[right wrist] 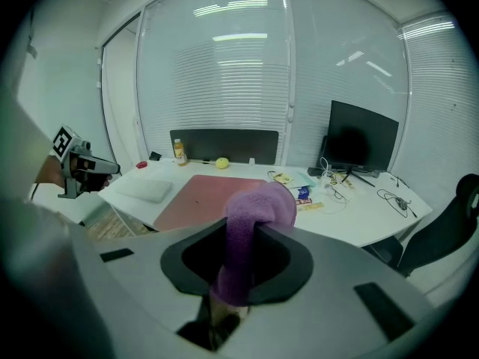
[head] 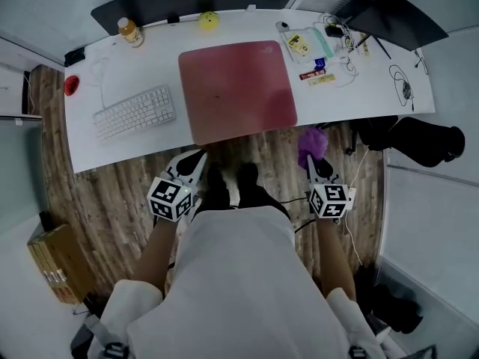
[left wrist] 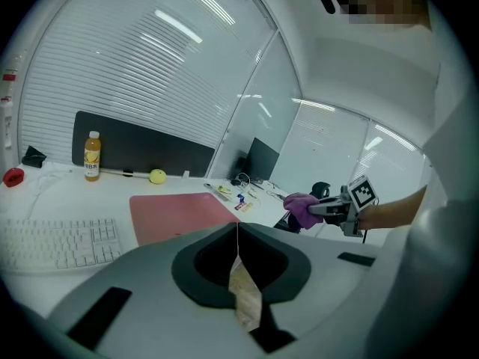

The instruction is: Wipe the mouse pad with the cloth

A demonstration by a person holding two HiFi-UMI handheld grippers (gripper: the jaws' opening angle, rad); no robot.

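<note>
A pink-red mouse pad [head: 236, 90] lies flat on the white desk [head: 112, 144], its near edge at the desk's front; it also shows as the mouse pad [left wrist: 179, 214] and the mouse pad [right wrist: 206, 197]. My right gripper [head: 313, 155] is shut on a purple cloth [head: 311, 142], held off the desk, in front of its near edge right of the pad. The cloth [right wrist: 251, 226] bulges up between the jaws. My left gripper [head: 193, 163] hangs shut and empty just below the pad's near left corner. Its jaws meet with nothing between them in the left gripper view.
A white keyboard [head: 135, 112] lies left of the pad. At the back stand a drink bottle [head: 130, 31] and a yellow ball [head: 209, 20]. Small packets and cables [head: 322, 54] clutter the right side near a dark monitor [head: 393, 17]. A black chair [head: 419, 137] stands to the right.
</note>
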